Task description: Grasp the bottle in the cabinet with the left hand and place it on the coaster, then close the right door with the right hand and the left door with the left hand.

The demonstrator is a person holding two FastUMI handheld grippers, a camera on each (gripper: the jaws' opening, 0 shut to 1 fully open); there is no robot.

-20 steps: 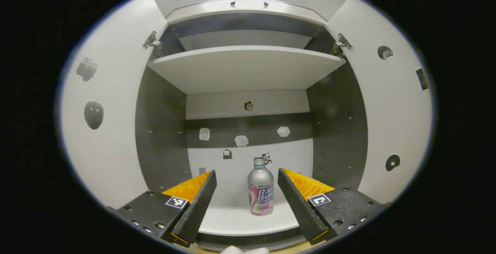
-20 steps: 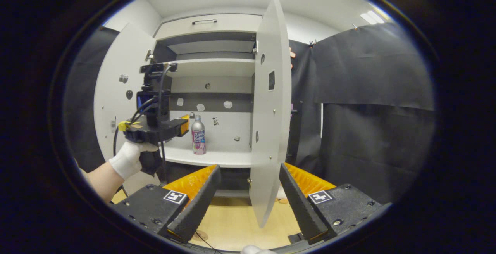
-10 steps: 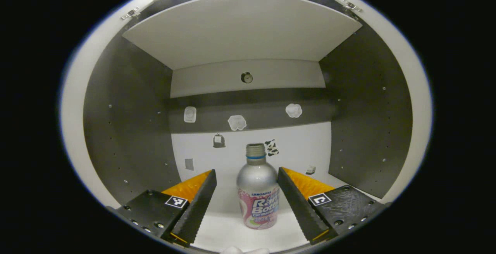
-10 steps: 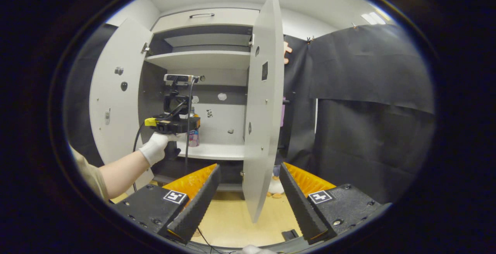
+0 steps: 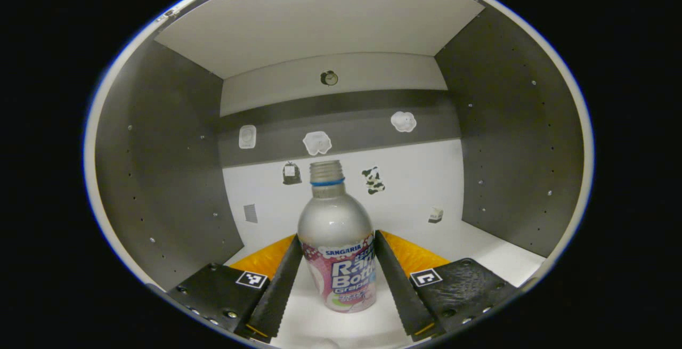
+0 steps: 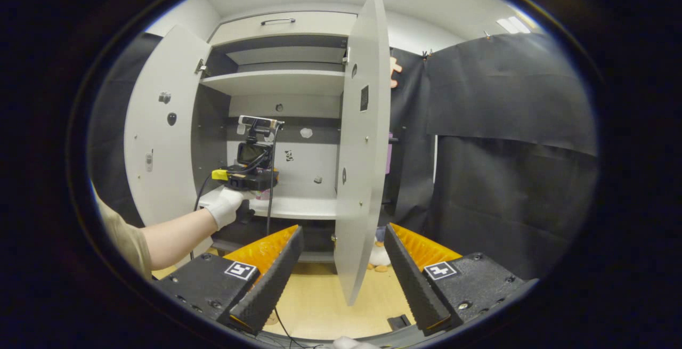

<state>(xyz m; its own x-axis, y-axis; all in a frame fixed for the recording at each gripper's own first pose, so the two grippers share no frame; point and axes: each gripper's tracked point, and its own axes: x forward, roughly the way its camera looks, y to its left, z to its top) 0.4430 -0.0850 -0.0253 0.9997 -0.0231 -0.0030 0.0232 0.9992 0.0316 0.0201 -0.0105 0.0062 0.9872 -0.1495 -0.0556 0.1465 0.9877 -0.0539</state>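
— Silver metal with a pink label: that is the bottle (image 5: 338, 248) we are looking at, standing upright on the white lower shelf (image 5: 479, 256) of the cabinet (image 6: 277, 80). Where are we holding the left gripper (image 5: 335, 245)?

— We are holding it inside the lower compartment, with the bottle sitting between its two fingers. The jaws are standing about a bottle's width apart, each finger lying right along a side of the label, but we cannot tell whether they are pressing yet.

— And from the right gripper view?

— There we are seeing the left gripper (image 6: 250, 178) deep in the cabinet, carried by a white-gloved hand (image 6: 226, 206), with just a bit of the bottle's pink label (image 6: 262, 195) peeking out below it.

— What are we doing with the right gripper (image 6: 341, 256)?

— We are keeping it well back from the cabinet, its jaws spread wide and gripping nothing. The edge of the open right door (image 6: 362, 152) is showing between its fingers, farther off. The left door (image 6: 160, 125) is hanging open too, above the pale wooden floor (image 6: 319, 306).
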